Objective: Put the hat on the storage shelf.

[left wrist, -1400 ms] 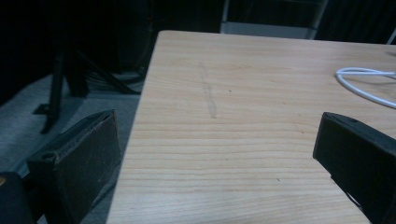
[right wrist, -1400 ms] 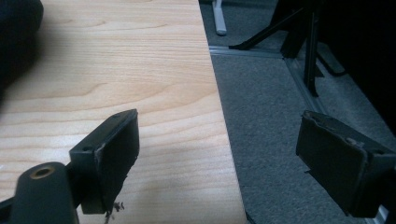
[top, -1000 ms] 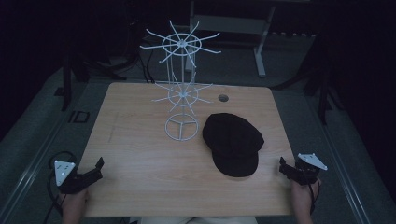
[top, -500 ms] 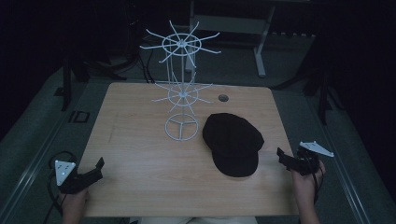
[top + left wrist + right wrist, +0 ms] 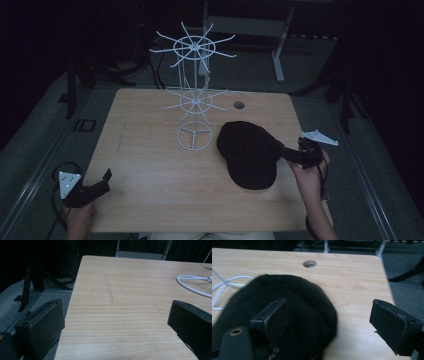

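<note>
Cap (image 5: 248, 154), black, is seen lying flat on the table (image 5: 150, 165), just right of the white wire rack's (image 5: 194, 102) ring base. At the cap's near-right edge the right gripper (image 5: 287, 153) is held, spread, one jaw over the fabric. Well left of the cap, the left gripper (image 5: 95, 186) is held spread, empty. The right hand is judged nearer.

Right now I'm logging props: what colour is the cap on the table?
Plain black, no pattern visible; the cap shows best in the high view.

Left tool (image 5: 105, 180) and right tool (image 5: 287, 151) both gape wide.
</note>
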